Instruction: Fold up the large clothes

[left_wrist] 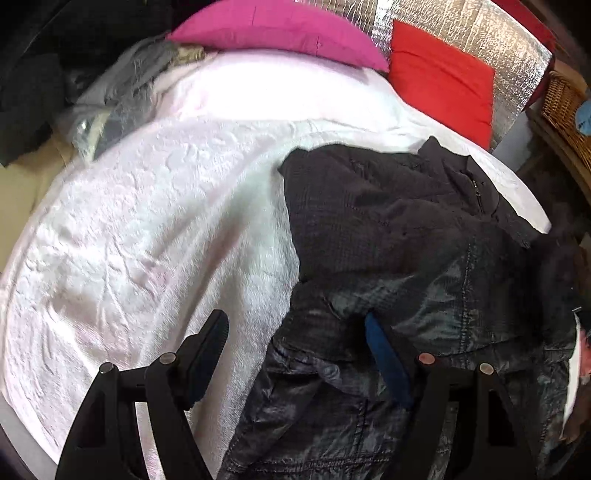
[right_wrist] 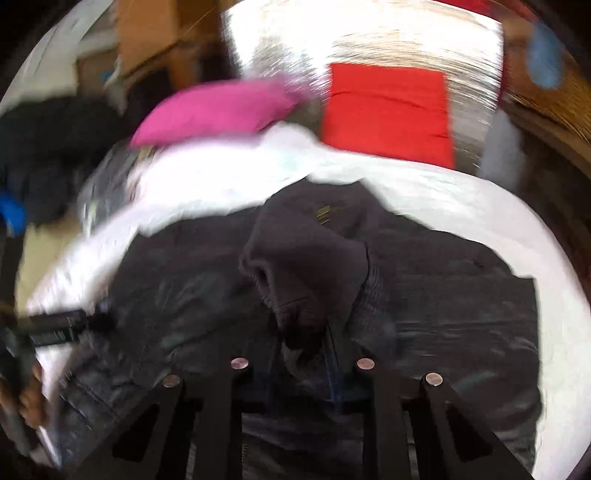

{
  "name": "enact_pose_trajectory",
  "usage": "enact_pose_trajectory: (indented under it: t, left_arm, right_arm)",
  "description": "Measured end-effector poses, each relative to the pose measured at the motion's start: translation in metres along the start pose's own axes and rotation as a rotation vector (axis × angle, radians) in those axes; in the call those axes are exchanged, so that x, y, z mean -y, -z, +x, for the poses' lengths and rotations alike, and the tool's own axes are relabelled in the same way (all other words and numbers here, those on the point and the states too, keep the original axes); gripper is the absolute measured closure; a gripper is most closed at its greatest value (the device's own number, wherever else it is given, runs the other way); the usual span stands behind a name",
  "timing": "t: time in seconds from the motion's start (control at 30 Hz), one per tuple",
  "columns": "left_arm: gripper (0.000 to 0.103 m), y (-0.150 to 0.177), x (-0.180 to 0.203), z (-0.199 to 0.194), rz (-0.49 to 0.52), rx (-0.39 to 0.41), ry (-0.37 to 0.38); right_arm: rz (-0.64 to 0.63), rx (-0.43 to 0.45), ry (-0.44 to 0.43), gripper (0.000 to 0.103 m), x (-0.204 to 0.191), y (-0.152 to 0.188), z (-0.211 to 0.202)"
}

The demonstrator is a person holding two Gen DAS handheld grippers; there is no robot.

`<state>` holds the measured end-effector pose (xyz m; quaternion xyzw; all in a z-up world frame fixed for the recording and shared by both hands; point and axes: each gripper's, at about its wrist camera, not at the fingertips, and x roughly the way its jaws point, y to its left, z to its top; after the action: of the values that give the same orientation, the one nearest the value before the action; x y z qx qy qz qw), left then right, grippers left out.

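Where the left view shows none, right gripper (right_wrist: 301,354) pinching jacket (right_wrist: 303,266) cuff.

- Jacket (left_wrist: 388,229): black to dark charcoal, with a fine grid weave on its matte part and a grey sheen on its glossy part.
- Bedspread (left_wrist: 147,221) under the jacket: white, with an embossed crinkle texture.
- Pillow (left_wrist: 280,29) beyond the jacket: magenta, plain.
- Cushion (left_wrist: 443,81) beside the pillow: red, plain.
- Panel (left_wrist: 509,48) behind the cushion: silver, quilted.
- Basket (left_wrist: 565,110) beside the cushion: tan wicker.

Dark jacket (left_wrist: 406,240) on white bedspread (left_wrist: 147,221); left claw (left_wrist: 295,350) spread.
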<state>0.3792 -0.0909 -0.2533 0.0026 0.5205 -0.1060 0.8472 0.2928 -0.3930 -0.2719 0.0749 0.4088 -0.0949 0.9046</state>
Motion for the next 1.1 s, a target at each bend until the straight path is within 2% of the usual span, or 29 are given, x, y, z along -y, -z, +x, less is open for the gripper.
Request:
enact_pose_trajectory:
  t: [0.17,0.27,0.37,0.4,0.43,0.5,0.57,0.67,0.7,0.8,0.9,1.03,1.1]
  left_arm:
    - [0.026,-0.002,0.012,-0.001,0.029,0.04,-0.03]
    - [0.026,-0.003,0.017,0.002,0.029,0.042,-0.03]
    - [0.026,-0.003,0.02,0.004,0.038,0.045,-0.04]
    - [0.026,-0.003,0.022,0.005,0.042,0.044,-0.044]
    - [0.026,-0.004,0.024,0.007,0.045,0.043,-0.047]
    - [0.026,-0.003,0.024,0.007,0.052,0.049,-0.048]
    - [0.026,-0.003,0.027,0.007,0.057,0.052,-0.051]
    - [0.026,-0.001,0.029,0.006,0.067,0.058,-0.057]
    - [0.026,0.0,0.031,0.006,0.074,0.059,-0.062]
    - [0.026,0.002,0.036,0.006,0.09,0.066,-0.078]
    - [0.026,0.003,0.039,0.001,0.101,0.086,-0.089]
    - [0.026,0.002,0.043,-0.01,0.105,0.13,-0.075]
    - [0.026,0.004,0.047,-0.007,0.124,0.121,-0.076]
  right_arm:
    - [0.227,0.037,-0.032,0.079,0.085,0.001,-0.03]
    - [0.416,-0.004,-0.13,0.078,0.136,0.015,-0.026]
    - [0.585,-0.037,-0.23,0.074,0.168,0.037,-0.013]
    - [0.624,-0.039,-0.252,0.067,0.175,0.041,-0.01]
    - [0.66,-0.042,-0.275,0.048,0.18,0.044,-0.006]
    - [0.701,-0.036,-0.323,0.026,0.183,0.045,-0.004]
    - [0.72,-0.001,-0.364,0.024,0.184,0.047,-0.007]
    - [0.744,0.018,-0.367,0.025,0.187,0.048,-0.001]
    - [0.755,0.02,-0.356,0.029,0.189,0.049,0.002]
    - [0.727,-0.002,-0.26,0.082,0.192,0.047,0.009]
    - [0.731,0.021,-0.225,0.089,0.194,0.047,0.002]
    - [0.648,0.182,-0.161,0.09,0.19,0.034,-0.049]
    - [0.636,0.199,-0.121,0.09,0.194,0.035,-0.056]
